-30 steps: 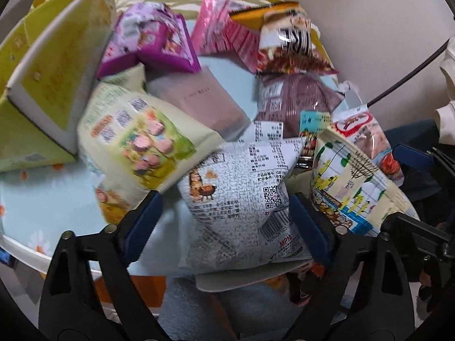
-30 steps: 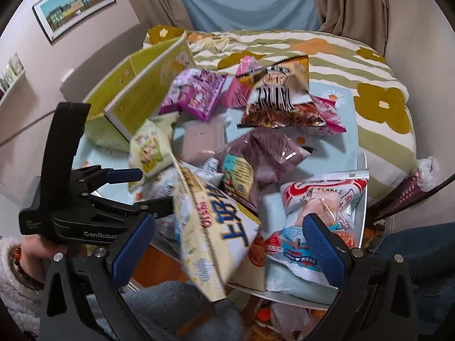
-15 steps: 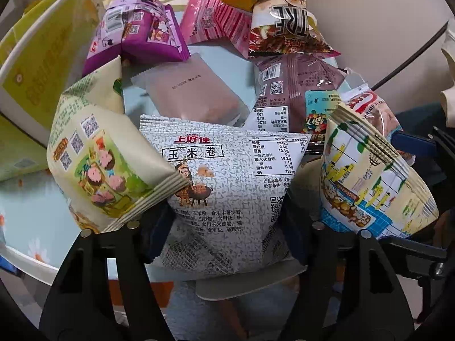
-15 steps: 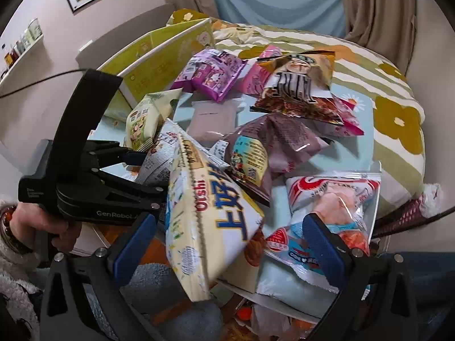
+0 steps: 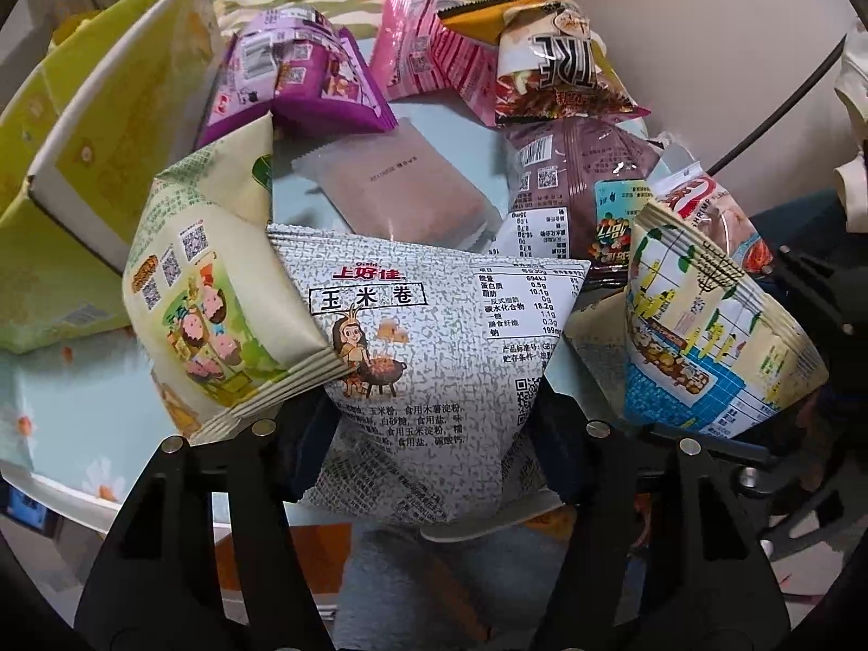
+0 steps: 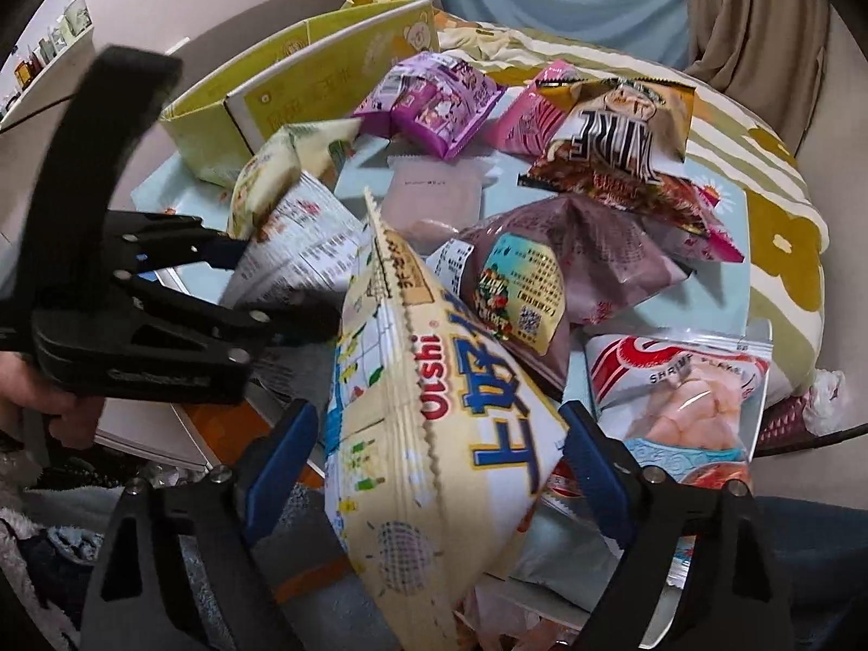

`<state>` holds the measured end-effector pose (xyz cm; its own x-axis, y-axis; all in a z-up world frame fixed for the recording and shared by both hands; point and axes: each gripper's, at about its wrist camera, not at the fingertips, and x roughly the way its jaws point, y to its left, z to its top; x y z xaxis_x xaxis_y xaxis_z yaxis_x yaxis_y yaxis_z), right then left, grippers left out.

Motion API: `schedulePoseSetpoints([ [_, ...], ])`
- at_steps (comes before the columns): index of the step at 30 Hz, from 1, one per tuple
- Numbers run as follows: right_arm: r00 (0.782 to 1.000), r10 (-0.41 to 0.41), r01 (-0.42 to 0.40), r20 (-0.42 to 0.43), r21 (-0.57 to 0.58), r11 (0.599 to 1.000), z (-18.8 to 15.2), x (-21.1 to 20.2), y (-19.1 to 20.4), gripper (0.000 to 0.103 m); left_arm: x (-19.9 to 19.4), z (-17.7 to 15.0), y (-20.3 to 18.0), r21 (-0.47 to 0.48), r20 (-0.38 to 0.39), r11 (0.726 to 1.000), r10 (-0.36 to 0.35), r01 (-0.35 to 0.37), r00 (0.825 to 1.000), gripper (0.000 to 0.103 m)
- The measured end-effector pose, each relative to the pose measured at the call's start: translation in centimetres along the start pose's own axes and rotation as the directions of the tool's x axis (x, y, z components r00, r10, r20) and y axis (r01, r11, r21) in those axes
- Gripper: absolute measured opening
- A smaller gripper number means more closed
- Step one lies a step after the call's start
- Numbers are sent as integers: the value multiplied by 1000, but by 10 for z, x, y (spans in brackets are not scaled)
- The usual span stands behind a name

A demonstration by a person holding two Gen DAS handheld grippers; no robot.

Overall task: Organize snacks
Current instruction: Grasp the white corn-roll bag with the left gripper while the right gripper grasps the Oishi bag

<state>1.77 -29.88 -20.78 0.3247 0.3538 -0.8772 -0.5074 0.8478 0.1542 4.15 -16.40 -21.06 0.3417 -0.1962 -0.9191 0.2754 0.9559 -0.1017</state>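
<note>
A grey speckled snack bag (image 5: 434, 347) stands pinched between the blue pads of my left gripper (image 5: 431, 445); its jaws are closing and squeeze the bag's lower sides. In the right wrist view that left gripper (image 6: 271, 282), in a person's hand, grips the same grey bag (image 6: 293, 260) from the left. A tall yellow Oishi bag (image 6: 434, 423) stands on edge between the jaws of my right gripper (image 6: 436, 455). Those jaws are closing, with the pads right beside the bag and no squeeze visible. The yellow bag (image 5: 705, 336) sits just right of the grey one.
A yellow-green open box (image 6: 304, 65) stands at the table's far left. Several other bags lie on the light blue tabletop (image 5: 54, 380): a green-cream one (image 5: 200, 298), purple (image 5: 304, 81), pale pink (image 5: 401, 195), brown (image 6: 597, 255), gold-brown (image 6: 613, 146), shrimp flakes (image 6: 678, 396). A bed lies behind.
My left jaws have closed in on the grey bag, which now stands pinched and crumpled. My right gripper has sunk closer to the yellow bag and its jaws have narrowed around it.
</note>
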Motion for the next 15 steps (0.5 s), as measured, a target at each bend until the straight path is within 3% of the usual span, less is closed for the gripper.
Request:
schedulePoseSetpoints([
  [3,1000,-4,4,-2,8,1000,0,3,1,84,-6,0,1,4,9,1000,1,-1,1000,62],
  [5,1000,-2,3,-9,15,1000,-2,4,1,73,-10,-1,2,7,16,1000,3,-3,1000,61],
  [9,1000,-9,10,-7,8,1000,-1,2,5,64,-20,-1,3,11,36,1000,4,-4,999,61],
  [15,1000,-9,9,13,-23,1000,-1,-10,16,57,-34,-3,2,13,59,1000,-1,1,998,61],
])
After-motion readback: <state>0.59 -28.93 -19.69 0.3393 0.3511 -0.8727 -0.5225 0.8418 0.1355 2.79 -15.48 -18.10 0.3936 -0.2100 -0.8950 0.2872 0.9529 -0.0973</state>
